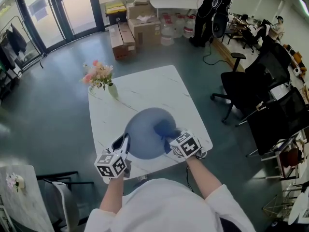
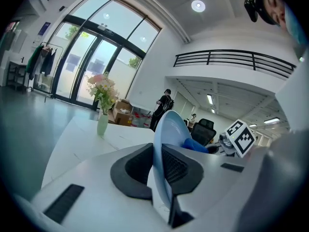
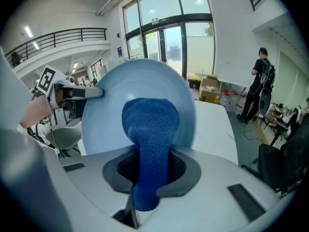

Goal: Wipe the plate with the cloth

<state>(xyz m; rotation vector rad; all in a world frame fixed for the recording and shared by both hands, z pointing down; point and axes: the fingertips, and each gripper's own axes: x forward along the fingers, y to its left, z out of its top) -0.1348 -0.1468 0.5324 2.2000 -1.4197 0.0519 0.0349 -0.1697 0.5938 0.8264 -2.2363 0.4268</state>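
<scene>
Two claws (image 1: 121, 141) (image 1: 170, 140), one plate (image 1: 141, 128), one cloth (image 1: 164, 127)

Daylight is coming through tall glass doors (image 1: 63, 8) onto a grey-green floor (image 1: 53, 110). A white marbled bench (image 1: 154, 88) is standing mid-room, with a vase of pink flowers (image 1: 101, 79) sitting near 1 far corner. Cardboard boxes (image 1: 137, 25) are lying stacked by the far wall, beside water jugs (image 1: 176, 25). Black office chairs (image 1: 251, 91) are crowding the right side. A person in black (image 1: 212, 8) is standing at the back. A railed balcony (image 2: 234, 59) is running overhead, and a round ceiling light (image 2: 198, 5) is glowing above it.
</scene>
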